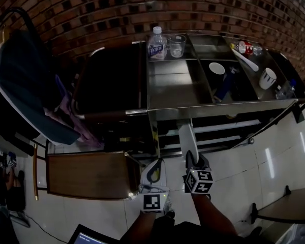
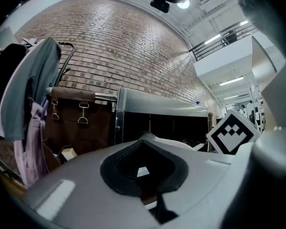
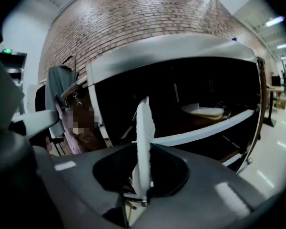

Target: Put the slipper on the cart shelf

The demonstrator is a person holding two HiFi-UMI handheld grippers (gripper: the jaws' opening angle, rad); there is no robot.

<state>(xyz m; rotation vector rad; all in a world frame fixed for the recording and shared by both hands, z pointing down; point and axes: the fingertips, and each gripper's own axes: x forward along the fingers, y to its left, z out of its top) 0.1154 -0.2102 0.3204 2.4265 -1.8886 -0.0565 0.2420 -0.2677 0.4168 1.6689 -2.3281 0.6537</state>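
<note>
A white slipper (image 1: pixel 185 135) points edge-up toward the cart's lower shelves, and my right gripper (image 1: pixel 191 160) is shut on its near end. In the right gripper view the slipper (image 3: pixel 145 137) rises thin and upright from between the jaws (image 3: pixel 142 187), in front of the white shelf edge (image 3: pixel 205 132). A second pale slipper (image 3: pixel 202 111) lies on that shelf further in. My left gripper (image 1: pixel 153 173) hangs low beside the right one, near the floor. In its own view the grey housing (image 2: pixel 148 175) fills the frame and hides the jaws.
The steel cart top (image 1: pixel 173 85) carries a water bottle (image 1: pixel 156 43), a glass (image 1: pixel 177 46) and cups (image 1: pixel 267 78). A dark bag (image 1: pixel 112 80) hangs on the cart's left end. A brown stool (image 1: pixel 86 174) stands at the left and hanging clothes (image 1: pixel 25 85) beyond it.
</note>
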